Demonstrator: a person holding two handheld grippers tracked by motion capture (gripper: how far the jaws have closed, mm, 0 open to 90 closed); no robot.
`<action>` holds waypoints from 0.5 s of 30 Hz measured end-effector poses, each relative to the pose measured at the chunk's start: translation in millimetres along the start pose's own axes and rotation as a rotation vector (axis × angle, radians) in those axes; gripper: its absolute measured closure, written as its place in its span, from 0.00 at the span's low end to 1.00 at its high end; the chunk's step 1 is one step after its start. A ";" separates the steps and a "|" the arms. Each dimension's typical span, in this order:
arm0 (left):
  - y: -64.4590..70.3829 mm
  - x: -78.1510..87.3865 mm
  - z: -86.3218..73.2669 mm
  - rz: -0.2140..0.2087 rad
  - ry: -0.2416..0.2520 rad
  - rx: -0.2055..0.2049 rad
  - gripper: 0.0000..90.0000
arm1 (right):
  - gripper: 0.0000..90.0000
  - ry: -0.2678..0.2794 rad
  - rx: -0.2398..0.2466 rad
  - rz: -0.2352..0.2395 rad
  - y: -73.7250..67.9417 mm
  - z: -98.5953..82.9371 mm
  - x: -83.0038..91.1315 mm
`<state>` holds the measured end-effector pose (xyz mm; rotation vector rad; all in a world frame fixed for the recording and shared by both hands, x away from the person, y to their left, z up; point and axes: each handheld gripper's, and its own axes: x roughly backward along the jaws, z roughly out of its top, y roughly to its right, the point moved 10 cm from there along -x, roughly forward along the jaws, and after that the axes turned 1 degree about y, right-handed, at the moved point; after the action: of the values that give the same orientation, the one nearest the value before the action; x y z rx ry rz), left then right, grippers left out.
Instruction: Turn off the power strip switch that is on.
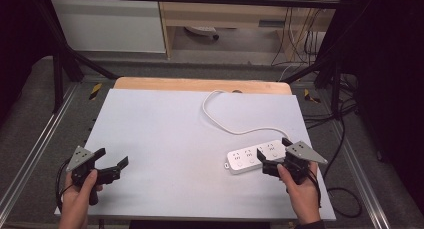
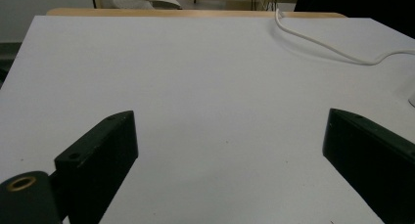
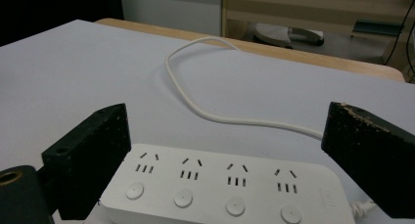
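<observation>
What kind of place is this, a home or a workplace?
Probably a lab or workshop recording bench: a table with a plain white top inside a black metal frame, a white power strip between the right gripper's open jaws, and loose cables behind.

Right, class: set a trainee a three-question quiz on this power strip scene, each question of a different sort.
1. True or false: the right gripper has its jaws shut on the power strip.
2. How many socket groups does the power strip show in the right gripper view? A) two B) four C) six
3. Fill in: the white cord runs from the strip towards the table's ____ edge.

Key: 1 false, the jaws stand open around it; 2 B; 3 far.
</observation>
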<state>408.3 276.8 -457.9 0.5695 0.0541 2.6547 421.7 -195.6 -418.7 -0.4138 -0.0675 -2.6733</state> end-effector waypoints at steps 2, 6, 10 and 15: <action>0.1 0.1 0.1 -0.001 0.001 0.002 0.07 | 0.06 0.015 -0.002 -0.004 3.4 1.6 4.3; 0.2 0.2 0.3 -0.001 0.002 -0.001 0.07 | 0.07 0.035 -0.001 -0.022 11.4 2.7 12.9; 0.2 0.4 0.5 -0.001 0.004 0.002 0.07 | 0.07 0.053 0.000 -0.033 18.9 2.5 21.4; 0.2 0.7 0.4 -0.001 0.002 0.001 0.07 | 0.07 0.055 0.004 -0.059 31.5 -1.5 29.6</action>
<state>407.9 276.9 -457.2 0.5668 0.0568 2.6545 409.1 -236.3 -411.9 -0.3417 -0.0689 -2.7401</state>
